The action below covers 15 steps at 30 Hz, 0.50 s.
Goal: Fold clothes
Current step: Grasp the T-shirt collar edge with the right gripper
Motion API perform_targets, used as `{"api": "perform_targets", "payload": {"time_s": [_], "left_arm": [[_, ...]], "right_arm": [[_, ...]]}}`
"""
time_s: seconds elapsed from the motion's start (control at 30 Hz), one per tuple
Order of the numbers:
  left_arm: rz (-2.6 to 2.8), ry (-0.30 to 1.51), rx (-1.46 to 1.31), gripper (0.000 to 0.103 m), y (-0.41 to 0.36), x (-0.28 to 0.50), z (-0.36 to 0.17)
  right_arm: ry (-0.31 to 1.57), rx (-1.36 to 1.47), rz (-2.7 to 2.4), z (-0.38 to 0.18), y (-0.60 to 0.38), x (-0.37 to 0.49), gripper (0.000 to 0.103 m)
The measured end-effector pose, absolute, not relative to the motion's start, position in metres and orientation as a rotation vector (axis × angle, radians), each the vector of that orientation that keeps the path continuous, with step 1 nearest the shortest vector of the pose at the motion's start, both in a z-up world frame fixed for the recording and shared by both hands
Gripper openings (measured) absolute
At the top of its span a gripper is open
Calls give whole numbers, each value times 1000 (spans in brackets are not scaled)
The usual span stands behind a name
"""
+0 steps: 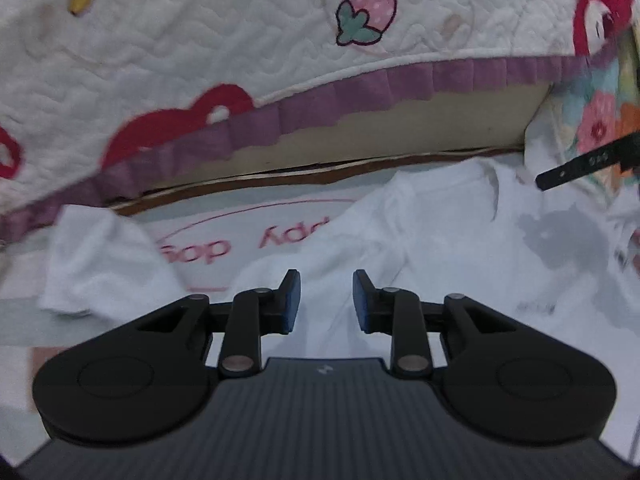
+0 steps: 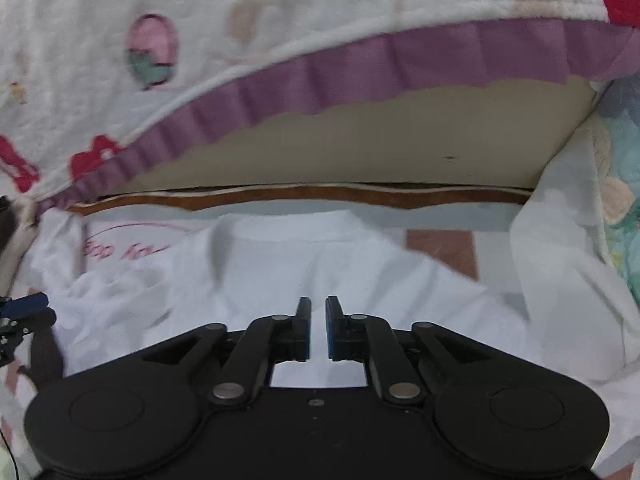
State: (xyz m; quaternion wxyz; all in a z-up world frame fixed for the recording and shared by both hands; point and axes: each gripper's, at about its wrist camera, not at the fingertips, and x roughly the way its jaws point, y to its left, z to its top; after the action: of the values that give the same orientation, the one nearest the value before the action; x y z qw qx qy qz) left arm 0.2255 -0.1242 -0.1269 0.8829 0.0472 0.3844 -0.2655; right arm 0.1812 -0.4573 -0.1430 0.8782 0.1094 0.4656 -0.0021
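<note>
Below, one white shirt (image 1: 420,240) lies beneath two empty grippers.

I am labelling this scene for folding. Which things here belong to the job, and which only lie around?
For the job:
white shirt
left gripper, open, holds nothing
right gripper, nearly shut, a slim gap, grips nothing

Just there:
quilt with strawberry print
purple frill
floral cloth
mat with pink writing
</note>
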Motion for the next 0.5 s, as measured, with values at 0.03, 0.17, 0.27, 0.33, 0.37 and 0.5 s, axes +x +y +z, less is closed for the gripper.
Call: {"api": "perform_targets", "payload": {"time_s": [0.03,0.17,0.27,0.33,0.37,0.5], "left_arm": [[-566,808,91,28,-130,232,-132],[-641,826,137,23,-156,243,-149],[-676,819,220,22,-170,242,-159],[-651,814,235,22,-167,238,-164],[-637,811,239,22,-165,236,-167],[-603,817,232,22,-152,235,-174]], "right_arm": [[972,228,-19,-145,-464,186,18],[996,340,-35,-155,-485,207,27],[1029,380,-1,-162,-480,223,27],[1050,363,-20,-167,-472,231,31],[1049,350,-43,-171,-471,233,39],[1040,298,-138,-186,-470,241,47]]}}
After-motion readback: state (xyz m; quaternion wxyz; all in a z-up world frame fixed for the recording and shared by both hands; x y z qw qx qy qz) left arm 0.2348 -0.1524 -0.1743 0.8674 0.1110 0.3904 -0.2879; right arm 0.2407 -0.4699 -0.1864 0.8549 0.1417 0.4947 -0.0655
